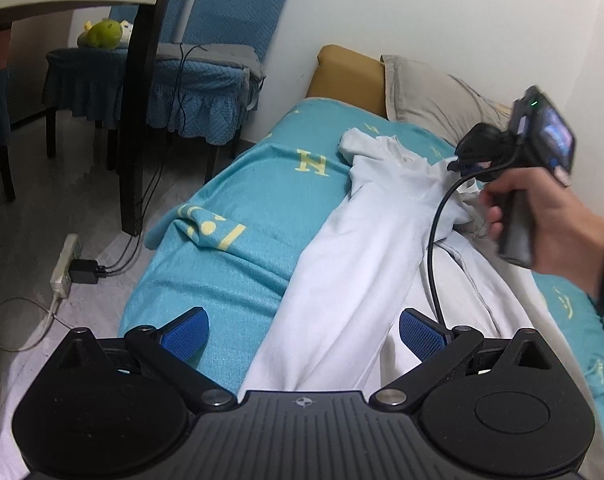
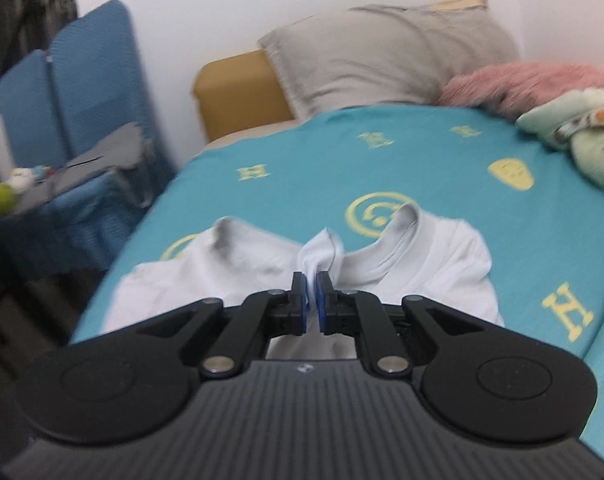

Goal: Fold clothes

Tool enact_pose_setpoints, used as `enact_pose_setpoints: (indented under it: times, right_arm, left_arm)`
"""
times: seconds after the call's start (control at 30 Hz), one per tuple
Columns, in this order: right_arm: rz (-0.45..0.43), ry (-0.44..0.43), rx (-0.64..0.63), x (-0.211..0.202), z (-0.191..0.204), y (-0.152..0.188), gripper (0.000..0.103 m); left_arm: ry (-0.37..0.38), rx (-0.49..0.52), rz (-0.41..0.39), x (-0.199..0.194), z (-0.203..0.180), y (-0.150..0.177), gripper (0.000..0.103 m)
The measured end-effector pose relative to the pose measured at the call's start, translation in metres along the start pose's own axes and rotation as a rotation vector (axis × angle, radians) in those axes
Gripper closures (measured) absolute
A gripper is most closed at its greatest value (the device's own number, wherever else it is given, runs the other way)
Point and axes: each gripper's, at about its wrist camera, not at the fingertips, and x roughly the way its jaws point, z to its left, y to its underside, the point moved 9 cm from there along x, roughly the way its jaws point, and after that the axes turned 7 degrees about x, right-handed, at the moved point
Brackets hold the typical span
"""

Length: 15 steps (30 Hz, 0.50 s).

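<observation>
A white shirt (image 1: 362, 240) lies lengthwise on the teal bed cover (image 1: 241, 200), rumpled at its far end. My left gripper (image 1: 304, 336) stands open just above the shirt's near end, its blue pads (image 1: 187, 336) wide apart, one over the cover and one over the cloth. A hand holds my right gripper (image 1: 458, 164) at the shirt's far end. In the right wrist view the right gripper (image 2: 310, 296) is shut on a raised fold of the white shirt (image 2: 442, 264) near the collar, the cloth pinched between its pads.
A grey pillow (image 2: 382, 60), pink blanket (image 2: 534, 80) and green clothing (image 2: 582, 136) sit at the bed's head and far side. Blue-covered chairs (image 1: 205, 80), a dark table leg (image 1: 137, 120) and a power strip (image 1: 63, 268) with cables stand left of the bed.
</observation>
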Motion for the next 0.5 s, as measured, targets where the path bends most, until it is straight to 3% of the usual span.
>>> enact_pose_setpoints:
  times: [0.07, 0.3, 0.5]
  right_arm:
    - [-0.008, -0.031, -0.01, -0.029, 0.006, 0.001, 0.025]
    - [-0.024, -0.093, -0.036, -0.18, 0.015, 0.011, 0.024]
    - [-0.016, -0.107, -0.039, -0.321, 0.008, 0.051, 0.024]
  left_arm:
    - [-0.008, 0.019, -0.008, -0.004, -0.003, 0.0, 0.001]
    - [-0.033, 0.07, -0.035, -0.031, -0.01, -0.002, 0.001]
    - [-0.048, 0.109, -0.08, -0.079, -0.015, -0.006, 0.001]
